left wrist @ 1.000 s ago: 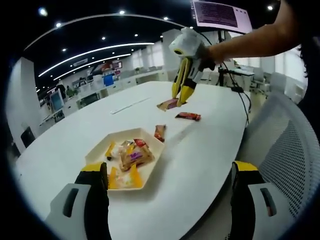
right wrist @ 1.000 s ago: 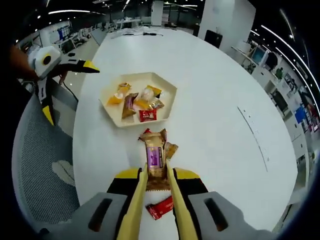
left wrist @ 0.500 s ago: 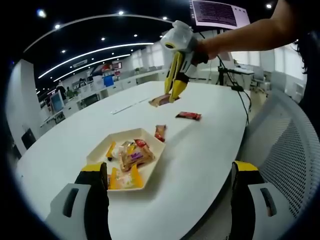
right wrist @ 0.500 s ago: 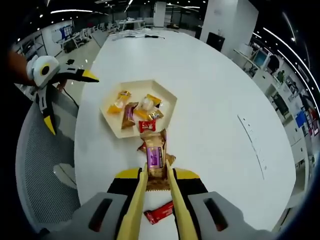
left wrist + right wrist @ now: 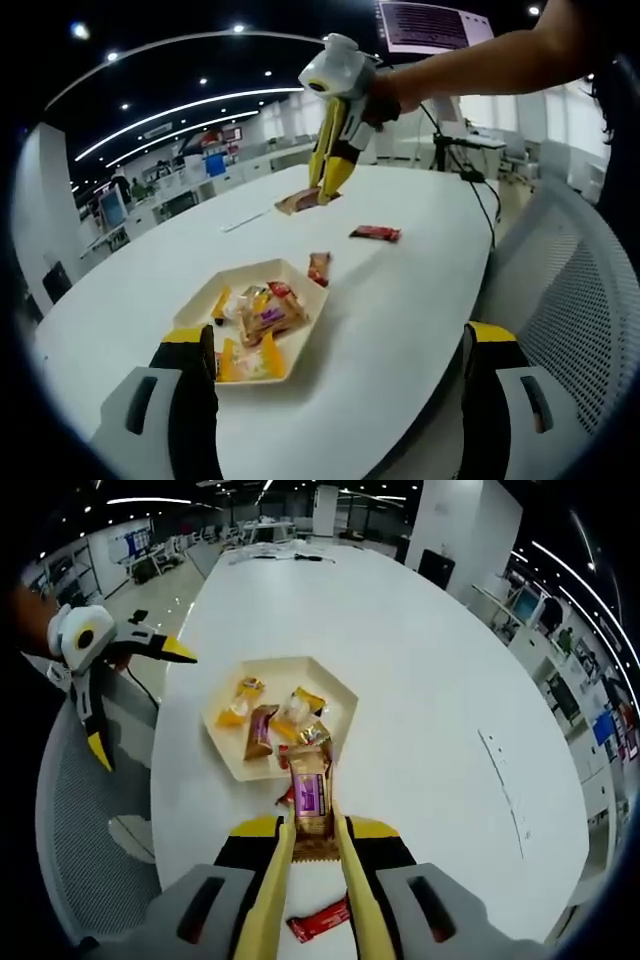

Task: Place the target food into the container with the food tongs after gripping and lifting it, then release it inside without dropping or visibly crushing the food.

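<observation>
- The right gripper had its yellow tong-like jaws clamped on the near end of a gold-and-purple snack bar, which was held up off the white table.
- A red wrapped snack lay on the table just under the jaws, out of the way.
- The hexagonal tray, already holding several wrapped snacks, lay just beyond the bar's far end; carrying on forward until the bar was wholly over it looked the sound course.
- Lowering before letting go, and squeezing no harder, would likely spare the wrapper.
- The left gripper hung near the table's edge with its jaws spread wide and nothing between them.
- Another small red snack sat just beside the tray's rim.
</observation>
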Demonstrator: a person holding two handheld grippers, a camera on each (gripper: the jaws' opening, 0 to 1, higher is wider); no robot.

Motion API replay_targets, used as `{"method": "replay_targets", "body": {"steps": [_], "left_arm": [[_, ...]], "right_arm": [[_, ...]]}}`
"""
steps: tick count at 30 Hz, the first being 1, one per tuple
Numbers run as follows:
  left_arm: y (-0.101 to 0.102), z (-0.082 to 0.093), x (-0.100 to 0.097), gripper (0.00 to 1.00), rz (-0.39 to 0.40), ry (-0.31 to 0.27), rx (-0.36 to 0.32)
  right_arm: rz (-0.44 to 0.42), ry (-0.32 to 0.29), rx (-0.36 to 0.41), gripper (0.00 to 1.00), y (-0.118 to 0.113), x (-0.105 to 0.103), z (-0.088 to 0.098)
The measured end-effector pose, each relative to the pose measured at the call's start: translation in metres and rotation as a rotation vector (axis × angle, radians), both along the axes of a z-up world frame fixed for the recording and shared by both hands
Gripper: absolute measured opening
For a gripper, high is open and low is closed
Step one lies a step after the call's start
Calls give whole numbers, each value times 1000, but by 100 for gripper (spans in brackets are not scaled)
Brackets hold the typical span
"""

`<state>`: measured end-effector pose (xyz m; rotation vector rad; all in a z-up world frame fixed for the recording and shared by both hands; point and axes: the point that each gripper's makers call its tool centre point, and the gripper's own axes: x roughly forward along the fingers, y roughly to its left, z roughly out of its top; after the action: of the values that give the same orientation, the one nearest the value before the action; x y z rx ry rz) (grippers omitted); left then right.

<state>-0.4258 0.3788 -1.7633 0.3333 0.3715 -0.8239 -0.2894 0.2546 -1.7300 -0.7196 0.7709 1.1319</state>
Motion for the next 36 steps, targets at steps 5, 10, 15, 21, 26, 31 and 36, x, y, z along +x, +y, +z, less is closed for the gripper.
{"method": "replay_targets", "body": {"steps": [5, 10, 15, 21, 26, 31, 36], "left_arm": [[1, 1, 0, 99, 0, -8, 9], [1, 2, 1, 99, -1, -20, 9], [3, 2, 3, 99, 17, -15, 2], [2, 1, 2, 99, 12, -14, 4], [2, 2, 2, 99, 11, -15, 5], [1, 0, 2, 99, 9, -10, 12], [-1, -5, -1, 99, -7, 9, 25]], "right_arm": [[25, -5, -7, 22, 17, 4, 4], [55, -1, -11, 23, 40, 4, 5], [101, -3, -17, 22, 73, 2, 2], [138, -5, -2, 23, 113, 4, 8], [163, -5, 5, 23, 139, 5, 7], [166, 5, -2, 23, 148, 4, -1], [159, 6, -9, 23, 153, 6, -8]]}}
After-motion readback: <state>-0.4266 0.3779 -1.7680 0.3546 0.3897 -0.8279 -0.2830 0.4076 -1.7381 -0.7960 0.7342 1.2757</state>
